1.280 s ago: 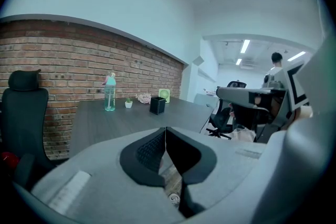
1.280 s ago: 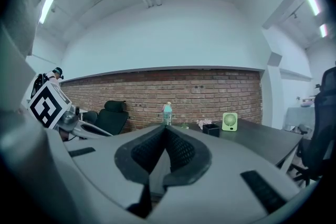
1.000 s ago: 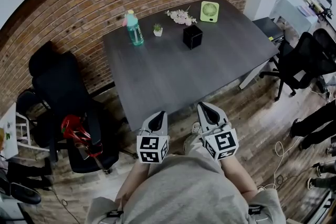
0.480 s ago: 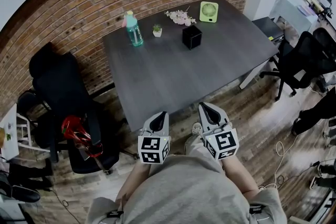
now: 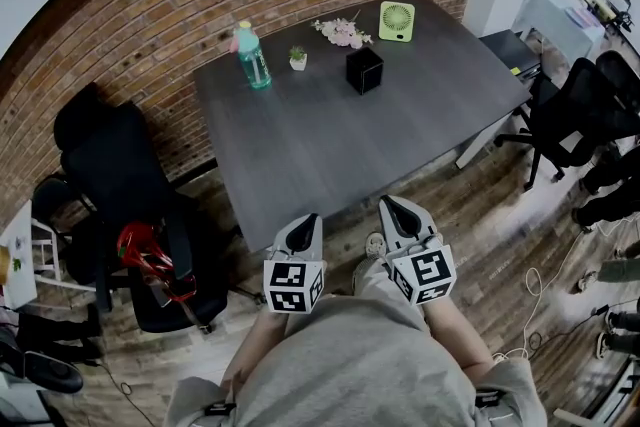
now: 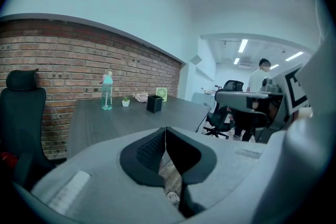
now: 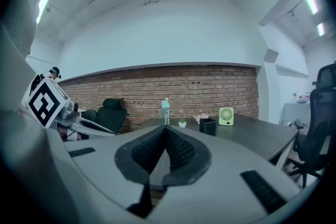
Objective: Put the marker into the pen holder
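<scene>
The black cube pen holder (image 5: 366, 70) stands at the far side of the dark grey table (image 5: 330, 150); it also shows small in the left gripper view (image 6: 154, 104) and in the right gripper view (image 7: 208, 126). No marker shows in any view. My left gripper (image 5: 305, 219) and right gripper (image 5: 388, 203) hover side by side at the table's near edge, far short of the holder. The jaws of each meet at the tips with nothing between them, as the left gripper (image 6: 166, 129) and the right gripper (image 7: 167, 128) show in their own views.
On the far side of the table stand a teal bottle (image 5: 253, 54), a small potted plant (image 5: 299, 58), pink flowers (image 5: 342, 32) and a green fan (image 5: 398, 21). Black office chairs stand at the left (image 5: 120, 185) and at the right (image 5: 575, 120). A person's legs (image 5: 605, 170) are at the right edge.
Both grippers have stayed almost still. The person's legs at the right have walked further toward the frame's edge.
</scene>
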